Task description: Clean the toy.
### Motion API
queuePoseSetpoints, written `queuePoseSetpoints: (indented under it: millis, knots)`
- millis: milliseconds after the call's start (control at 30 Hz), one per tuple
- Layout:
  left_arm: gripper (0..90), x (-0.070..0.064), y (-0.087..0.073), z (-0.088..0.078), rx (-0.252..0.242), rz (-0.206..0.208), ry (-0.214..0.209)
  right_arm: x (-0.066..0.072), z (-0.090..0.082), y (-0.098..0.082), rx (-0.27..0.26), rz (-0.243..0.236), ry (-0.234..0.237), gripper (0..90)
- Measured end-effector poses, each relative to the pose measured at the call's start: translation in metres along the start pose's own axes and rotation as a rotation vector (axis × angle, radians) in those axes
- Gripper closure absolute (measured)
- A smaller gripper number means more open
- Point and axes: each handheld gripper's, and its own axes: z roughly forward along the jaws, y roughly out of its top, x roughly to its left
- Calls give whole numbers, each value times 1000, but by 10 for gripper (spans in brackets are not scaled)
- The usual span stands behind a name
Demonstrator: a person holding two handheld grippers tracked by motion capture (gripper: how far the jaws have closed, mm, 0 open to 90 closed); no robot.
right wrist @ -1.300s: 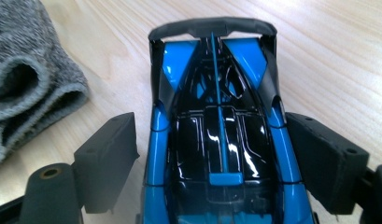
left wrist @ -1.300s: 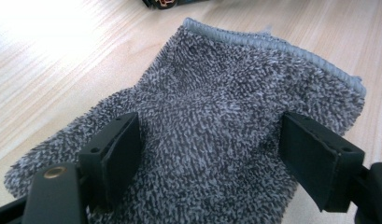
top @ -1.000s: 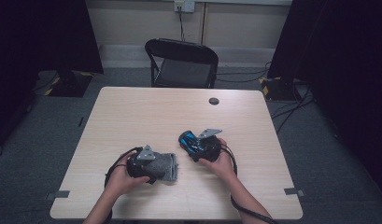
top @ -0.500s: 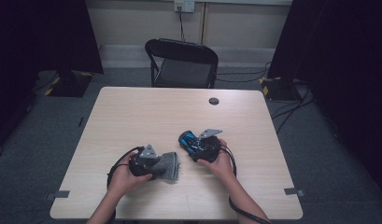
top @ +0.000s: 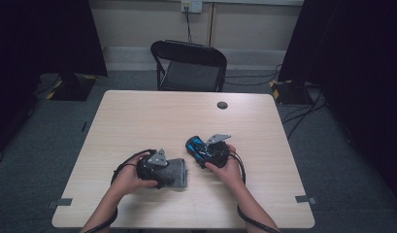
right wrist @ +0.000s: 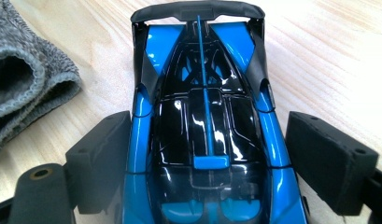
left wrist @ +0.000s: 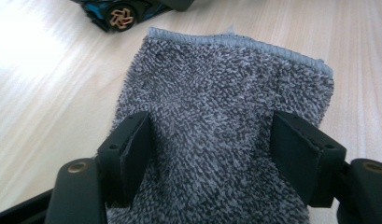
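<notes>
The left tool (top: 179, 172) lies low over the bench (top: 138, 116) with a grey fuzzy cloth (left wrist: 226, 116) bunched between its jaws; these have just been opening, and in the left gripper view the left pad presses into the pile while the right pad stands just off the edge, so the hold looks loose rather than firm. The right tool (top: 198, 148) holds a blue and black toy car (right wrist: 205, 121) by its flanks: the left jaw sits against the body, the right jaw shows a sliver of bench beside it, and the car's tail points toward the cloth, which lies just beside it. Both things rest on the bench near the person's edge, close together but apart. The likely next step is wiping the car, and the risks are plain. If the left jaws widen further, the cloth may slump out and stay behind when the hand moves. The car's glossy sides give little purchase, so rubbing pressure could twist it or push it out of the grip.
</notes>
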Motion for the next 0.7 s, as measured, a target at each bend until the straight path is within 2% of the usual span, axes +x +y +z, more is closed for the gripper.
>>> queuePoseSetpoints:
  millis: [167, 200, 233, 267, 300, 400, 500, 533, 567, 700]
  knots:
    - [359, 1, -7, 1, -21, -63, -31, 0, 0, 0, 0, 0, 1, 157]
    - [405, 1, -7, 1, -18, -65, -31, 0, 0, 0, 0, 0, 0, 156]
    - [452, 0, -7, 0, -24, -91, -28, 0, 0, 0, 0, 0, 1, 157]
    - [557, -2, -6, -1, -21, -101, -39, 0, 0, 0, 0, 0, 0, 156]
    - [625, -3, -6, -1, -17, -114, -43, 0, 0, 0, 1, 0, 0, 156]
    - [698, -6, -5, -2, -14, -179, -2, 0, 0, 2, 16, -5, 5, 157]
    - [715, -6, -10, -3, -61, -276, 31, 1, 1, 7, 52, -8, 0, 158]
    - [715, -4, -12, -5, -66, -294, 54, 1, 1, 9, 61, -21, 6, 164]
    - [715, -1, -15, -12, -69, -319, 109, 1, 2, 10, 65, -30, 10, 162]
    - [714, 1, -21, -16, -88, -341, 130, 1, 6, 12, 43, -24, 18, 154]
